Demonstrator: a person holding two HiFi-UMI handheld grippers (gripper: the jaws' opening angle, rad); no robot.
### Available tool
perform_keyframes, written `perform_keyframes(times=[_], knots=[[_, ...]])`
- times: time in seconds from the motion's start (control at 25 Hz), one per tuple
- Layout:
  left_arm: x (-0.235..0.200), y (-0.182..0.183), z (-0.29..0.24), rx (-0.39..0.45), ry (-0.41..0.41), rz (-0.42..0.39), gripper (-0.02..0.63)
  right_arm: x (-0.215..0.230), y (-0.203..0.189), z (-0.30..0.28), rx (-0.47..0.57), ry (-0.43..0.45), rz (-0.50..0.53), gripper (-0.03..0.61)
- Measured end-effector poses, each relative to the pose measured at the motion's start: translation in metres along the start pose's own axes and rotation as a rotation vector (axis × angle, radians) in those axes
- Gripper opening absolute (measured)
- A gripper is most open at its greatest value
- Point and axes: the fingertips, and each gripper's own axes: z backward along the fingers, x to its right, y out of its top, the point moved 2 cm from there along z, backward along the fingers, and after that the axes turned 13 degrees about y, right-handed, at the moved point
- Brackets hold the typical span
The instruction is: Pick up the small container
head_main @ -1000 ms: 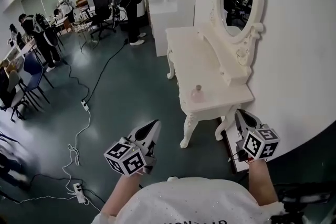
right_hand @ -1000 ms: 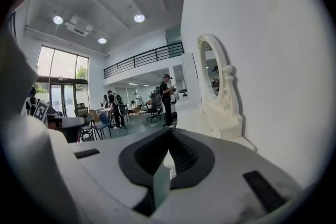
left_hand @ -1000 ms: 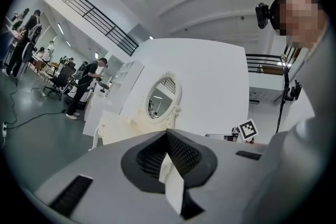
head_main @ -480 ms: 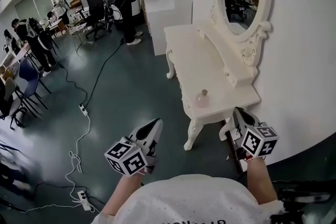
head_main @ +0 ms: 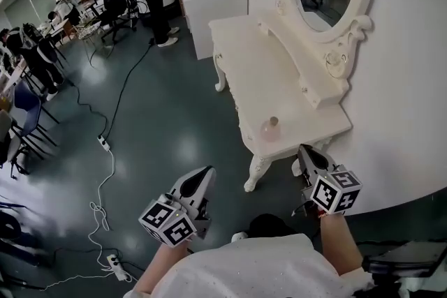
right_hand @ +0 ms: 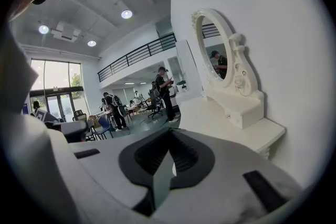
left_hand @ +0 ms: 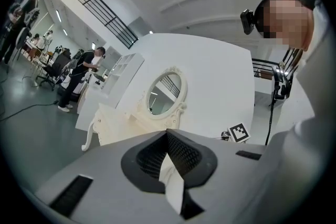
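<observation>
Small pinkish container (head_main: 270, 129) stands on the near end of the white dressing table (head_main: 260, 59). Left gripper (head_main: 204, 174) and right gripper (head_main: 305, 152): jaws together, empty, neither touching the container.

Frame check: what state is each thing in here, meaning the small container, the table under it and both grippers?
small container: upright on the table near its front end, not held.
dressing table: standing against the wall, carrying the container.
left gripper: fingers shut, empty, over the floor short of the table.
right gripper: fingers shut, empty, close to the table's near end, clear of the container.
</observation>
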Motion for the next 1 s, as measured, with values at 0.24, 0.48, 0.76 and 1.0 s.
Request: perform_keyframes(times=[0.24, 0.48, 0.76, 1.0], knots=[[-0.010, -0.013, -0.041, -0.042, -0.007, 0.047, 0.000, 0.015, 0.000, -0.028, 0.042, 0.055, 0.003, 0.000], [-0.023, -0.023, -0.074, -0.014, 0.035, 0.109, 0.000, 0.045, -0.008, -0.058, 0.046, 0.093, -0.073, 0.000], [-0.039, -0.037, -0.124, -0.075, 0.113, 0.106, 0.000, 0.067, -0.004, -0.101, 0.005, 0.191, -0.031, 0.002], [-0.044, -0.047, -0.164, -0.101, 0.168, 0.122, 0.000, 0.088, -0.003, -0.129, -0.024, 0.279, -0.046, 0.002]])
